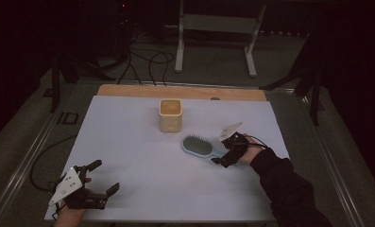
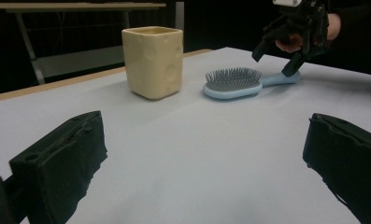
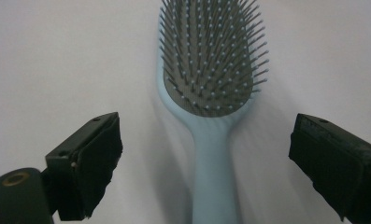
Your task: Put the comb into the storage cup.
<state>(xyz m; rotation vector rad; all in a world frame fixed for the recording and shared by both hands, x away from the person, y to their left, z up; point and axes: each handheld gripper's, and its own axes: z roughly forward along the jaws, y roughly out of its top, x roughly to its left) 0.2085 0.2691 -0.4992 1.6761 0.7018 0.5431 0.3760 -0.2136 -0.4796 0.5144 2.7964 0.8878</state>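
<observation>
A light blue hairbrush [image 1: 199, 146] lies bristles up on the white sheet [image 1: 142, 156], right of centre, with its handle pointing right. My right gripper [image 1: 221, 152] hovers open over that handle. In the right gripper view the jaws stand wide on either side of the handle, not touching the hairbrush [image 3: 206, 60]. A pale yellow square cup [image 1: 170, 115] stands upright behind the brush. My left gripper [image 1: 105, 177] rests open near the front left corner, holding nothing. The left gripper view shows the cup [image 2: 153, 60], the hairbrush [image 2: 234, 84] and the right gripper [image 2: 273, 63] beyond it.
A bare wooden strip [image 1: 128, 90] runs along the table's far edge. Behind it, cables [image 1: 147, 61] and a white metal stand [image 1: 213, 28] are on the floor. Metal rails [image 1: 29, 156] flank the table. Dark surroundings.
</observation>
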